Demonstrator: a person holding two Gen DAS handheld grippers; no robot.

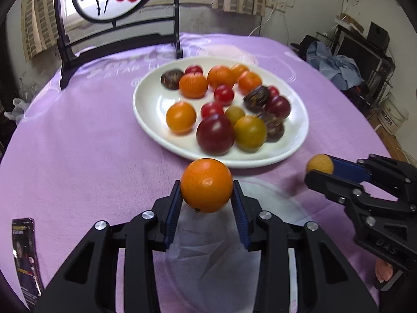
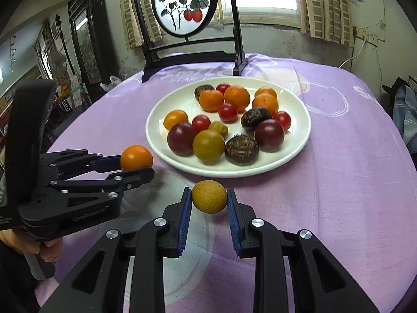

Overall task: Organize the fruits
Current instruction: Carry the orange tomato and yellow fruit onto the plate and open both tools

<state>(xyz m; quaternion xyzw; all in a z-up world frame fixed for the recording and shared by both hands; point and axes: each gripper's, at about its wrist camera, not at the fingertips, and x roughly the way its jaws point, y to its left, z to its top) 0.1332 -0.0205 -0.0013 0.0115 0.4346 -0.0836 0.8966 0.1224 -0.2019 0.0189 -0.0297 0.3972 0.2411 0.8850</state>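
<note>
While both claws hang over the bench's near edge, I've got the left claw (image 1: 206,198) clamped on an orange (image 1: 206,185), pads tight on both sides, just short of the white plate (image 1: 148,109) of mixed fruit at bench centre. Right claw (image 2: 209,203) is pinched nearly fully closed on a small yellow-brown fruit (image 2: 209,196), also lifted off the purple cloth (image 2: 338,182).

Purple tablecloth (image 2: 338,156), round painted screen (image 2: 185,5) on dark stand, leaflet (image 1: 26,255), striped curtains (image 2: 323,5)
</note>
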